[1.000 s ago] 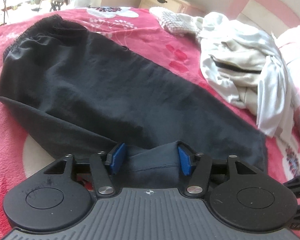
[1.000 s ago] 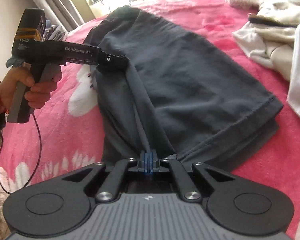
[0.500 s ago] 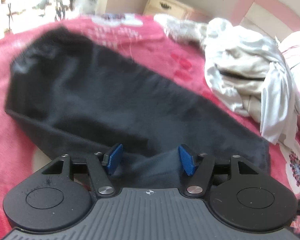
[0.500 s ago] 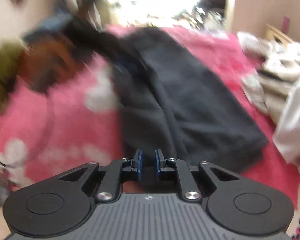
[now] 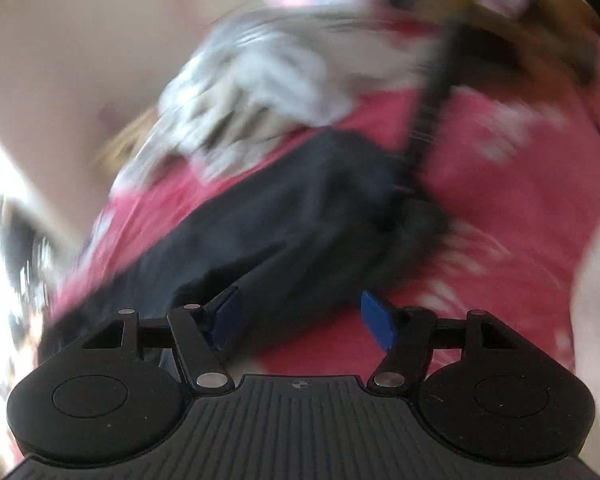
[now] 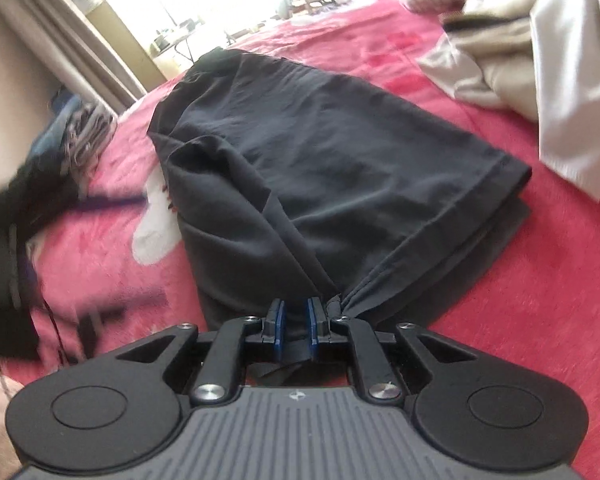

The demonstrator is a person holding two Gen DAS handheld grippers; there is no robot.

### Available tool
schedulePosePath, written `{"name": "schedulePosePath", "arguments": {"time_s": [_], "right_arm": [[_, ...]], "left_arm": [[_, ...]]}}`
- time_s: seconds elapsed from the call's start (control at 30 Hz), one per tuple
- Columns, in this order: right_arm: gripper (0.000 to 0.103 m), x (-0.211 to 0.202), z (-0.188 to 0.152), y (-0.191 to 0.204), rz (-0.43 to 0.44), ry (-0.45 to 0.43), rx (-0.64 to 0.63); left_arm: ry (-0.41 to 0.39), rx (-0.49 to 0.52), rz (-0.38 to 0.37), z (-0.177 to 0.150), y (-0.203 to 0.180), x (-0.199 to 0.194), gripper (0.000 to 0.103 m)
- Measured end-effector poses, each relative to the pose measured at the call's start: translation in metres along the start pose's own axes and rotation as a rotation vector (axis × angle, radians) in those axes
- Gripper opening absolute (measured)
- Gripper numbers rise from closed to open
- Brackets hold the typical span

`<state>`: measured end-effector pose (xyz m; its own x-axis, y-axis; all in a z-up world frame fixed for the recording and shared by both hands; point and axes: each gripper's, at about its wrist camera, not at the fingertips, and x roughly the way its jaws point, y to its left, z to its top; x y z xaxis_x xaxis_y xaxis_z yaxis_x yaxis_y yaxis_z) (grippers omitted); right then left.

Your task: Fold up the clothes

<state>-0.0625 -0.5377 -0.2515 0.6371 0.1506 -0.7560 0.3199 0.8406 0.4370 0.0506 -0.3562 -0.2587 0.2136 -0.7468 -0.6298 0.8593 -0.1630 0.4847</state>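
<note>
Black shorts (image 6: 332, 160) lie folded lengthwise on the red floral bedspread (image 6: 540, 280). My right gripper (image 6: 294, 326) hovers at their near hem with the blue pads a small gap apart; bunched cloth sits between and beside them, not clamped. In the blurred left wrist view the shorts (image 5: 284, 220) lie ahead. My left gripper (image 5: 300, 320) is wide open and empty just above their near edge. The right gripper's black body (image 5: 432, 92) shows there at the shorts' far end.
A heap of white and cream clothes (image 6: 532, 40) lies at the right on the bed, also seen in the left wrist view (image 5: 252, 92). Striped cloth (image 6: 80, 128) lies at the left edge. A curtain and bright window (image 6: 220, 0) stand beyond.
My right gripper has opened slightly and let the hem slacken. My left gripper has swung fast to one side, away from the shorts' edge, and its view is blurred.
</note>
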Motion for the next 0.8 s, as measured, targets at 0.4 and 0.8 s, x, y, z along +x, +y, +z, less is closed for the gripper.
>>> {"name": "schedulePosePath", "arguments": {"time_s": [0.4,0.8], "right_arm": [[0.012,0.008,0.012,-0.029,0.11,0.061,0.21],[0.049,-0.053,-0.004,-0.065,0.106,-0.169,0.534]], "left_arm": [[-0.058,0.351,-0.126,0.008,-0.043,0.031,0.06],[-0.08,0.32,-0.198,0.018,-0.043,0.035,0.031]]}}
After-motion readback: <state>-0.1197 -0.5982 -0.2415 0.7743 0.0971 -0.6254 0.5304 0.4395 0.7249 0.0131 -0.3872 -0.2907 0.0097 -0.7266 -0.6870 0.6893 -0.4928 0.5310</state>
